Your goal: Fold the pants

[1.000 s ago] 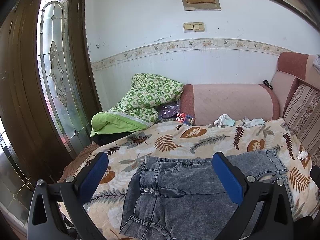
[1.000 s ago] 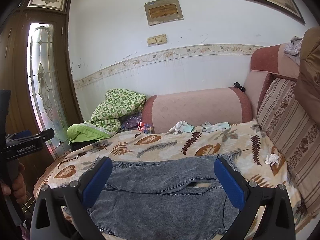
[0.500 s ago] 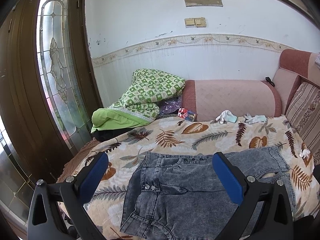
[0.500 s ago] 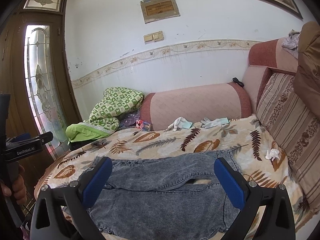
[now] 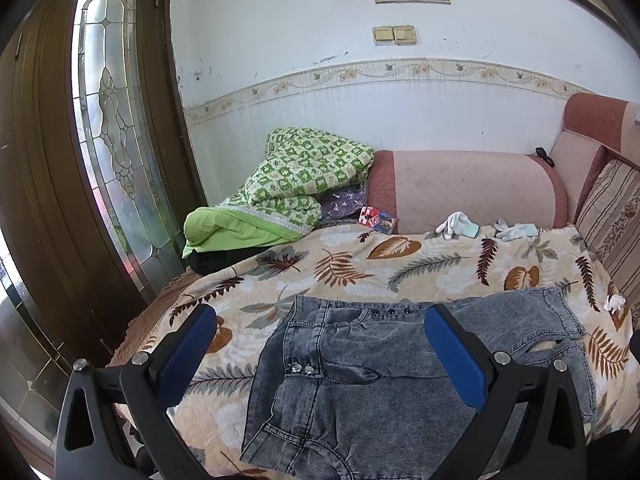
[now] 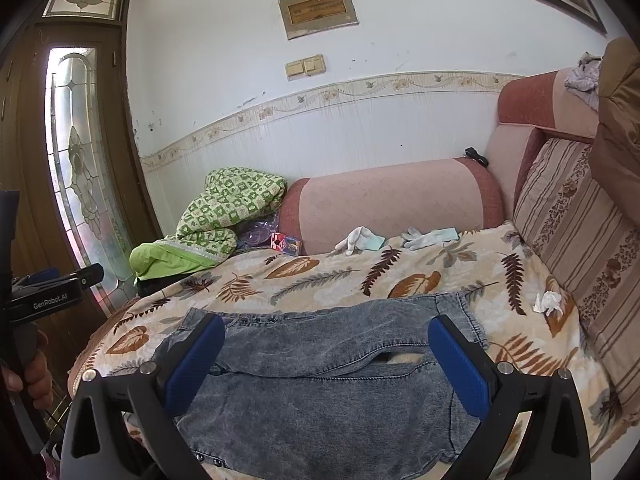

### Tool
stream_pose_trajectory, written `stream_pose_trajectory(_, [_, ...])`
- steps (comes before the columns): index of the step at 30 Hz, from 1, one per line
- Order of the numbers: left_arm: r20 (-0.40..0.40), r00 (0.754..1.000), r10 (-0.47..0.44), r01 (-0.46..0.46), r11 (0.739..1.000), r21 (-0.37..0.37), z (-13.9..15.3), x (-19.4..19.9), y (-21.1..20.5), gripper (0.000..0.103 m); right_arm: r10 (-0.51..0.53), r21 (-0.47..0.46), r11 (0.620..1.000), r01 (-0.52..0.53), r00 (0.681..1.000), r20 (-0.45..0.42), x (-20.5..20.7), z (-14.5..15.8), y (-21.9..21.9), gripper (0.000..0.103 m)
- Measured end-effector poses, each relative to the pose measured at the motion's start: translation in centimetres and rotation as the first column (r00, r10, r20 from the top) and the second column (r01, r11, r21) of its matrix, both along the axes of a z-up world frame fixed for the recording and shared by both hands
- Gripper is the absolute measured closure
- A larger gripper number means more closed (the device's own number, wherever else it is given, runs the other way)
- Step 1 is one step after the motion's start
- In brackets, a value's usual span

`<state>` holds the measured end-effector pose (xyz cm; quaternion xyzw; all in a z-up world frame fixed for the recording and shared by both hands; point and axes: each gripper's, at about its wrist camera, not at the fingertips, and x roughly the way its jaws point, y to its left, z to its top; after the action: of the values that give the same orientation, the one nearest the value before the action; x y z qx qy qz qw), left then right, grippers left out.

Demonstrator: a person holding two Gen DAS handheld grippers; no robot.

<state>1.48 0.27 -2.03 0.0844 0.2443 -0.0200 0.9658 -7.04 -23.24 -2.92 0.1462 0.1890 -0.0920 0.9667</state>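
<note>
Clearly "GenRobot.AI" on left gripper (image 6: 52, 300), both grippers spread wide above pants (image 5: 360, 380).

Grey jeans (image 5: 360, 380) spread on a leaf-print bedcover (image 5: 400, 264), seen between the wide-apart blue pads of the left gripper (image 5: 320, 344).

The jeans lie flat at 6 o'clock, waistband toward 9 o'clock and legs running toward 3 o'clock; neither pad touches them. A green checked quilt (image 5: 304, 176) is heaped at 11 o'clock against a pink bolster (image 5: 464, 188). Two white gloves (image 5: 484, 226) rest at 1 o'clock by the bolster. A brown door with leaded glass (image 5: 108, 128) fills 9 o'clock.
</note>
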Motion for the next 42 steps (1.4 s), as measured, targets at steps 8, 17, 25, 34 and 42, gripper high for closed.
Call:
stream_pose_trajectory(8, [-0.027, 0.999, 0.017, -0.017, 1.000, 0.006, -0.9, 0.7, 0.5, 0.000, -0.002, 0.017, 1.000, 0.003, 1.000, -0.017, 0.3, -0.7, -0.6, 0.000])
stream_pose_trajectory(17, [-0.021, 0.999, 0.050, -0.050, 0.999, -0.004, -0.8, 1.0, 1.8, 0.000, 0.001, 0.020, 1.000, -0.001, 1.000, -0.029, 0.7, -1.1, -0.8, 0.000])
stream_pose_trajectory(25, [-0.003, 0.999, 0.053, -0.053, 0.998, -0.020, -0.2, 0.7, 2.5, 0.000, 0.010, 0.007, 1.000, -0.010, 0.999, -0.033, 1.0, -0.9, -0.1, 0.000])
stream_pose_trajectory(34, [0.040, 0.996, 0.080, -0.078, 0.996, -0.037, 1.1, 0.0, 4.1, 0.000, 0.030, -0.007, 1.000, -0.030, 0.999, -0.039, 1.5, -0.5, 0.8, 0.000])
stream_pose_trajectory(42, [0.069, 0.986, 0.150, -0.146, 0.988, -0.058, 2.1, -0.2, 7.0, 0.000, 0.053, -0.017, 0.998, -0.054, 0.997, -0.047, 2.1, -0.4, 1.8, 0.000])
